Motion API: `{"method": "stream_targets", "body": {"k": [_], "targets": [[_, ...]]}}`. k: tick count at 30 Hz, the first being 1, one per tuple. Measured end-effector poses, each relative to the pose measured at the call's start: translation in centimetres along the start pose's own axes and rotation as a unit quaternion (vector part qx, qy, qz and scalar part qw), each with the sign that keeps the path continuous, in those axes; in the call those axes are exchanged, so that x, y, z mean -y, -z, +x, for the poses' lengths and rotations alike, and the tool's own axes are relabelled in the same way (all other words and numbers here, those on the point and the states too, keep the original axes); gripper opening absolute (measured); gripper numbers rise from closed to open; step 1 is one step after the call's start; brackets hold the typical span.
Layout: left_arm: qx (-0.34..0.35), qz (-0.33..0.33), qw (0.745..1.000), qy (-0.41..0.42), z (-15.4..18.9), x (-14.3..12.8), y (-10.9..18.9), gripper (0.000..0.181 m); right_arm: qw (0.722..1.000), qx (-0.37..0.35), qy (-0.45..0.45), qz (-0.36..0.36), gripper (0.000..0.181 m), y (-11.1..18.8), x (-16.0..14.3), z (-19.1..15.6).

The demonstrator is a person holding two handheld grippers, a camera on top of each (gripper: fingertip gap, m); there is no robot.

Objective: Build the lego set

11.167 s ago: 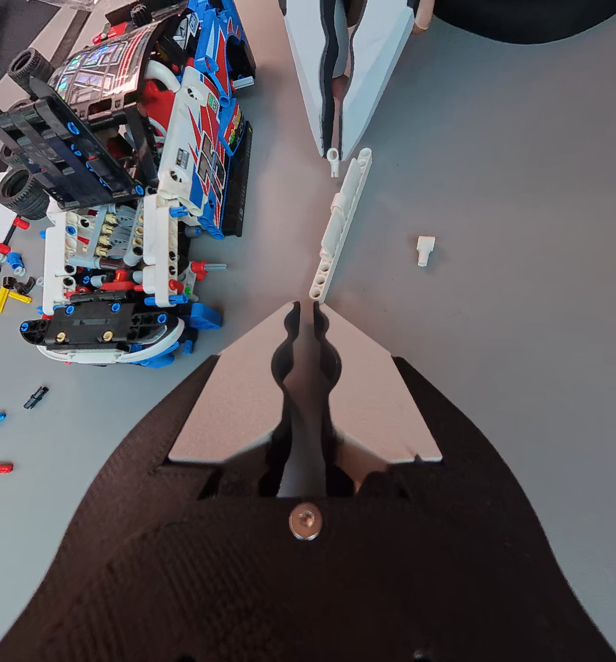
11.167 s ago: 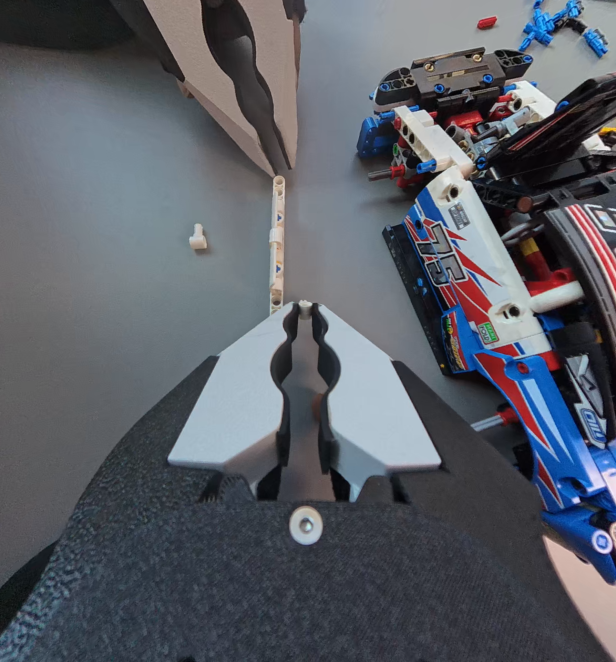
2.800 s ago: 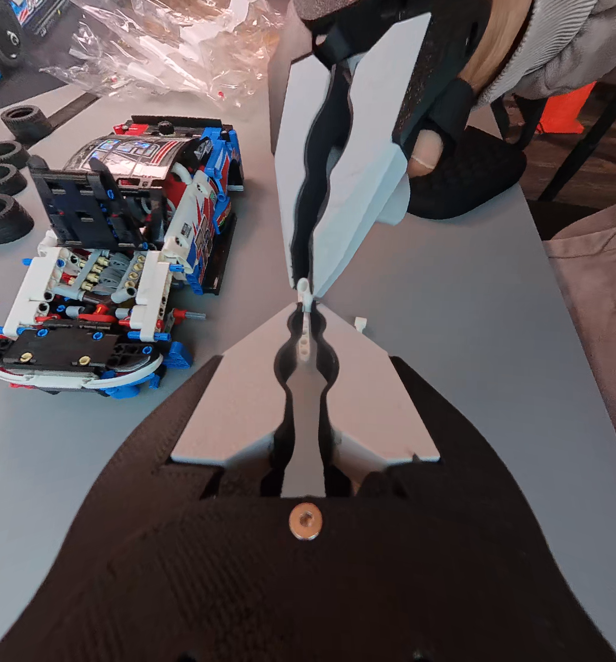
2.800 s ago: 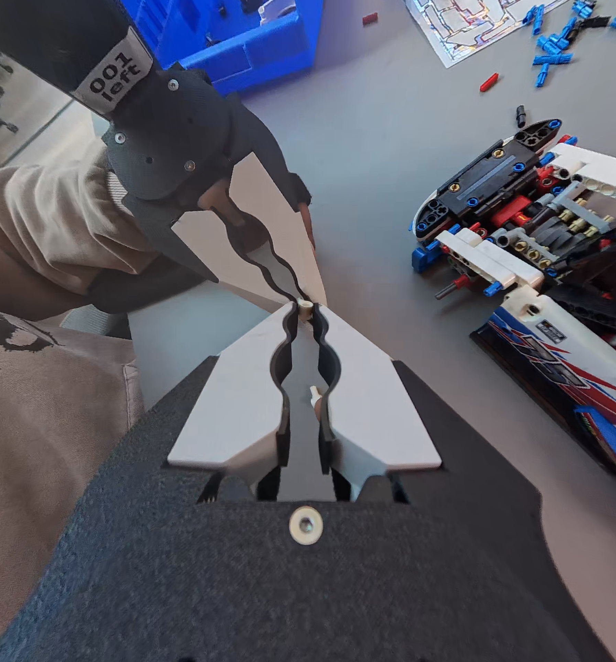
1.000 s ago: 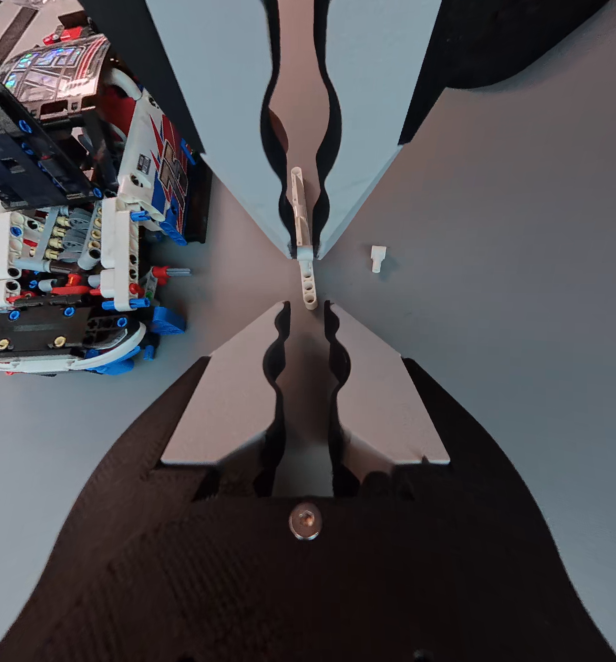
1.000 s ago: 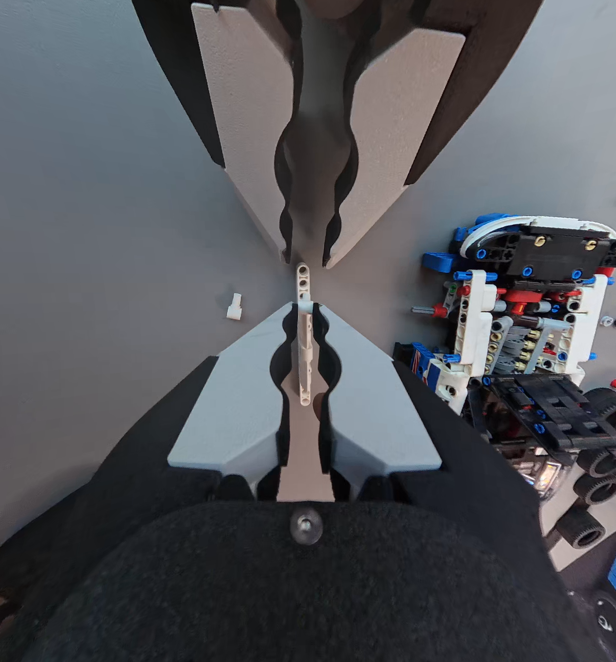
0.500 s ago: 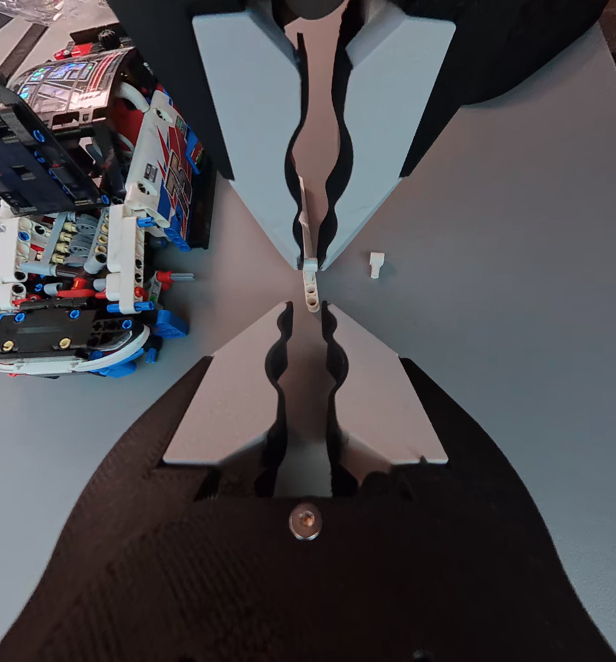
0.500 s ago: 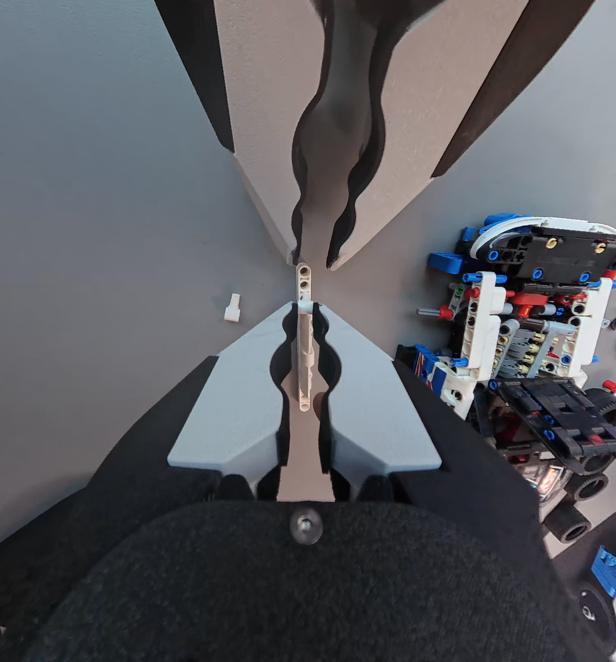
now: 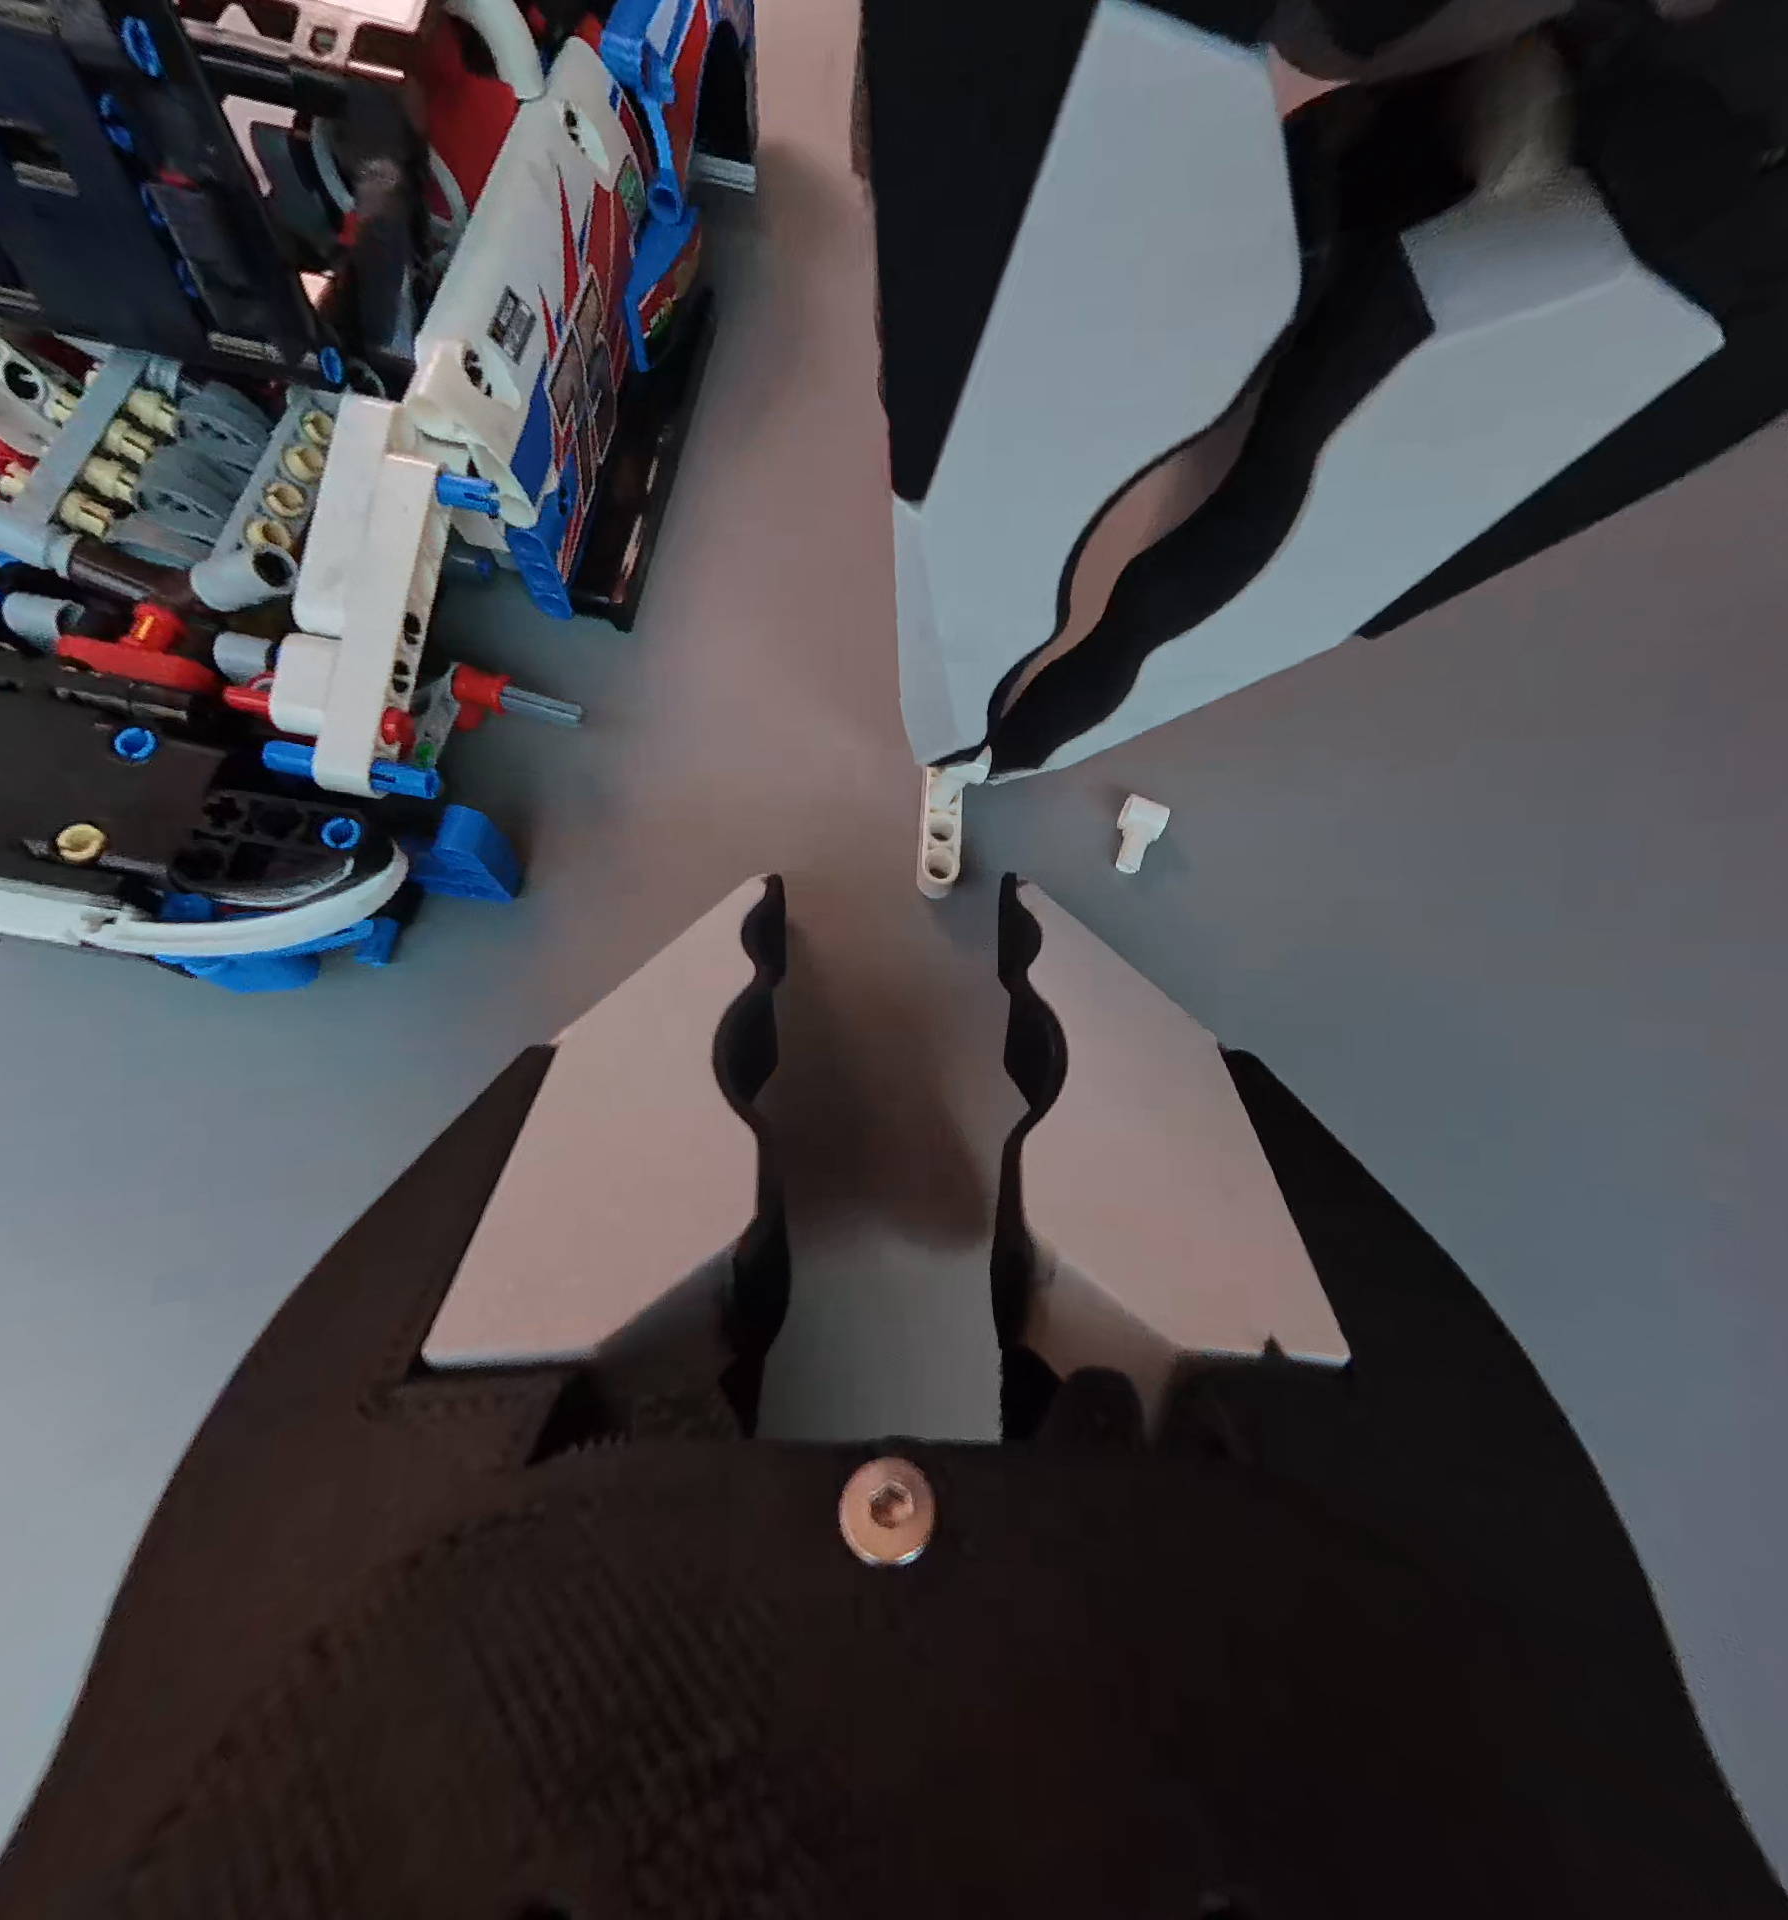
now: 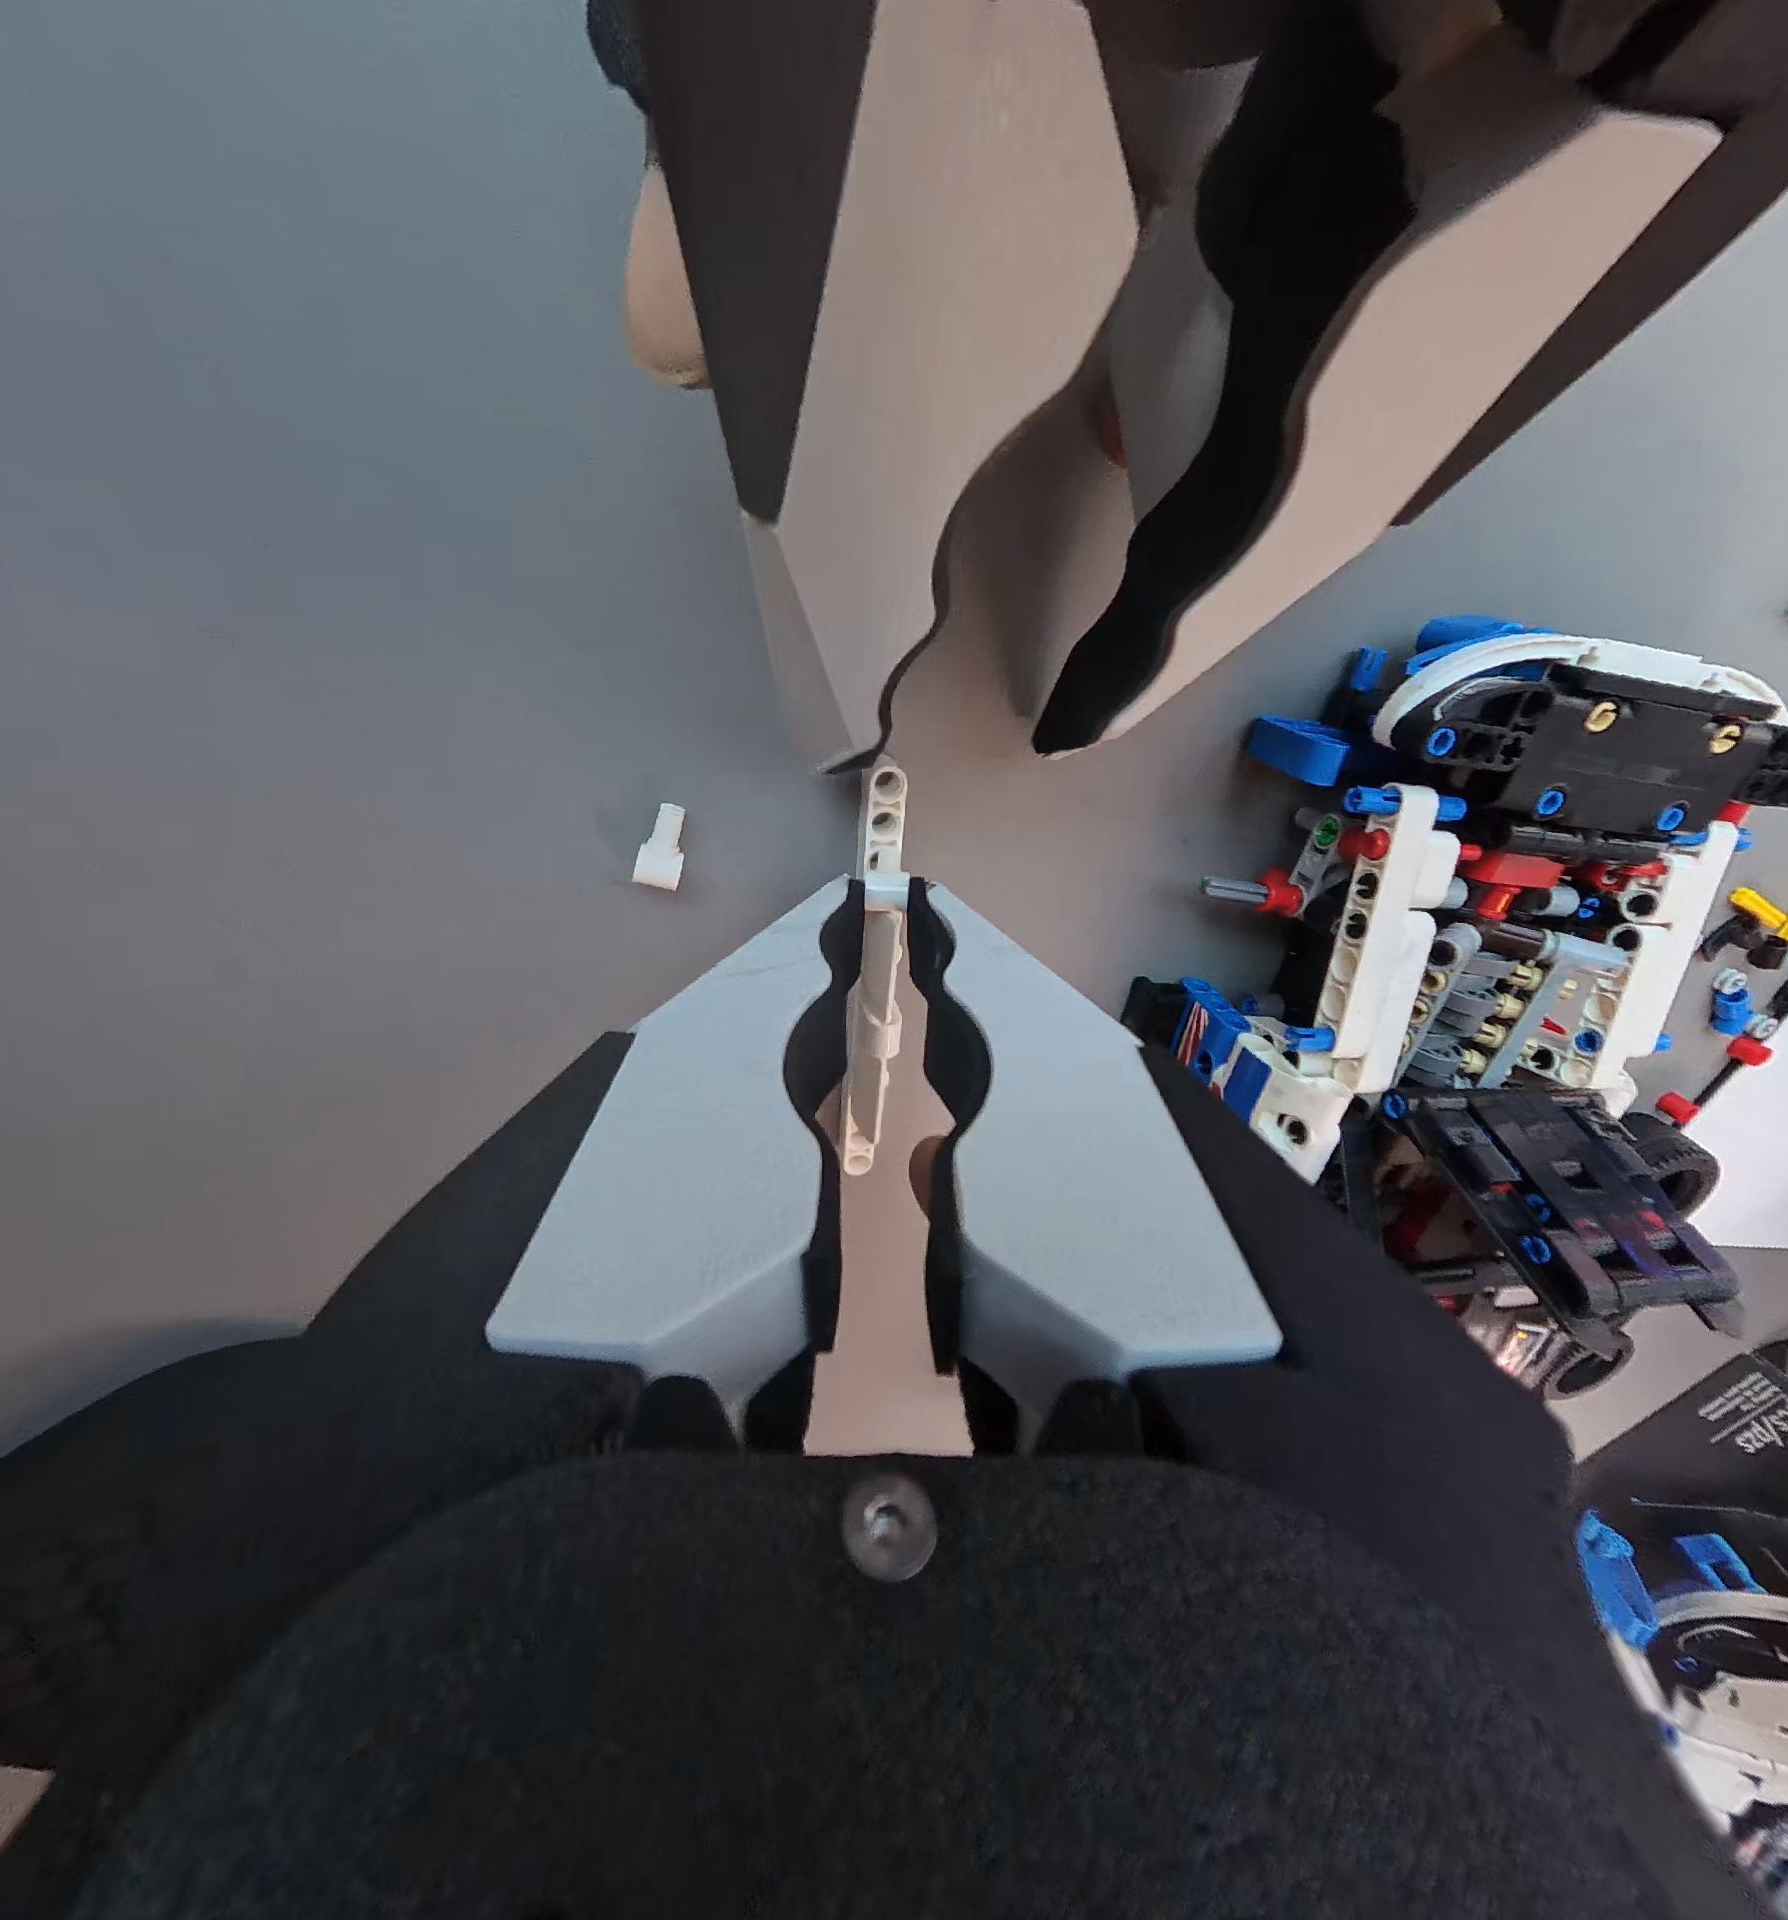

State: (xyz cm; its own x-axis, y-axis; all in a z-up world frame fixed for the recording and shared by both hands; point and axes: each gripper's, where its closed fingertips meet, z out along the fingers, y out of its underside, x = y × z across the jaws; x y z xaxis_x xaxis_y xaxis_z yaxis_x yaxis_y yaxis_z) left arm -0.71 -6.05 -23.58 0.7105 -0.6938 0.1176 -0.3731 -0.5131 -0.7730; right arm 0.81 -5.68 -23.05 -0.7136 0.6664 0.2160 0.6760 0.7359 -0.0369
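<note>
My right gripper [image 10: 882, 891] clamps the white lego beam [image 10: 877, 977]; my left gripper [image 9: 885, 894] is released, just beside it.

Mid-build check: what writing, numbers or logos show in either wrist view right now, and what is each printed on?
I do not quote wording; this is where it stands.
White print: on the black box corner, low on the right of the right wrist view.
Stickers: on the white, blue and red side panel of the lego car, blurred.
Grey table: none.
</note>
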Motion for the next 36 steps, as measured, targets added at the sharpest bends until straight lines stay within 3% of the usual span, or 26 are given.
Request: {"method": "stream_targets", "body": {"k": [6, 13, 22, 36], "targets": [[0.018, -0.019, 1.0, 0.01, 0.1, 0.0, -0.5, 0.04, 0.999, -0.005, 0.031, -0.029, 0.006, 0.0, -0.2, -0.1], [0.008, -0.024, 0.999, -0.025, 0.6, 0.1, -1.0, 0.005, 0.996, -0.01, 0.06, -0.063, 0.006, -0.1, -0.6, 0.1], [-0.021, -0.017, 0.998, -0.057, 0.6, 0.4, -1.3, 0.004, 0.997, 0.031, 0.05, -0.058, 0.006, -0.3, -1.1, 0.2], [-0.084, -0.023, 0.996, -0.037, 0.5, 0.5, -1.3, 0.004, 0.992, 0.098, 0.057, -0.055, 0.006, -0.4, -0.9, 0.2]]}}
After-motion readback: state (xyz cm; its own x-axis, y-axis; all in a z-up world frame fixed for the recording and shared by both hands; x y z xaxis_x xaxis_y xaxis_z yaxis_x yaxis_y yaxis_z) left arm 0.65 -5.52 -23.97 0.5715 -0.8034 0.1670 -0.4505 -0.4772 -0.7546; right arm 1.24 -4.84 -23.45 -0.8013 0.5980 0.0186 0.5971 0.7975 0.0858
